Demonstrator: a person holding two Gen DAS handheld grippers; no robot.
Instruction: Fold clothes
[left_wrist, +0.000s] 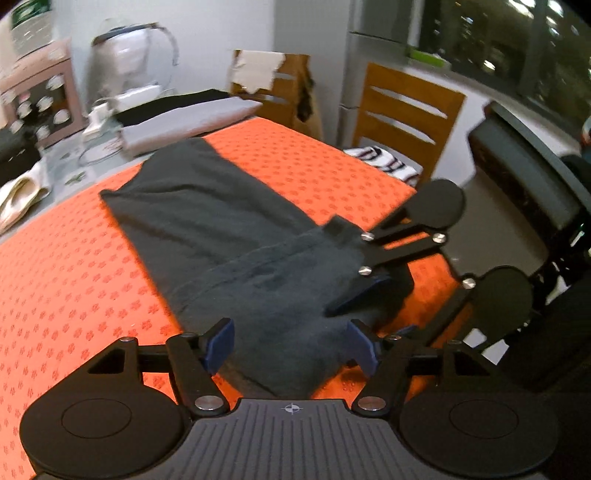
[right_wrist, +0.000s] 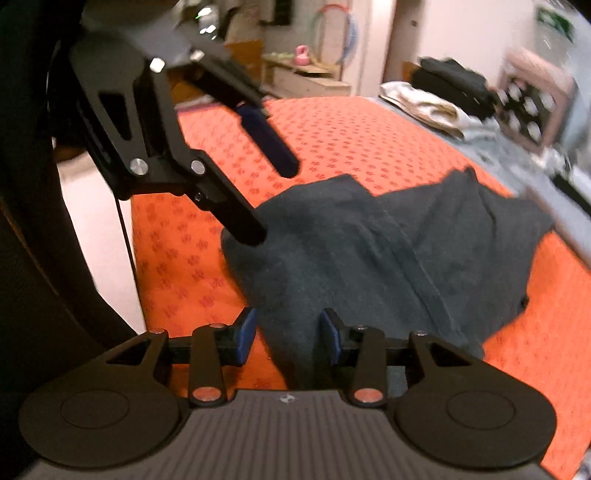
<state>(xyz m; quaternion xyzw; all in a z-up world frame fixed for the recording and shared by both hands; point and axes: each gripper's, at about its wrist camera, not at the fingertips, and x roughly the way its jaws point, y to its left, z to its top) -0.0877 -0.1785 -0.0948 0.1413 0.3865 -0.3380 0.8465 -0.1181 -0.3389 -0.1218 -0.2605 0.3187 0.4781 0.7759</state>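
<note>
**A:** Where is the garment?

**B:** A dark garment (left_wrist: 221, 236) lies on an orange cloth (left_wrist: 74, 288), stretching forward from both grippers. Its near end bunches up between the fingers of the left gripper (left_wrist: 291, 345).

**A:** Is the left gripper holding it?

**B:** Its blue pads (left_wrist: 221, 345) stand wide apart with fabric between them, touching neither side clearly. It looks open, gripping nothing.

**A:** And the right gripper?

**B:** In its own view, the right gripper (right_wrist: 288, 339) is also parted, with a ridge of fabric rising between the pads. Whether the pads touch the fabric is hard to tell; the lowest part is hidden behind the gripper body.

**A:** What else is unclear?

**B:** From the left view, the right gripper sits ahead and to the right, its tip partly buried in fabric. Beyond the cloth, a chair (left_wrist: 402, 114) and blurred clutter are hard to make out.
</note>
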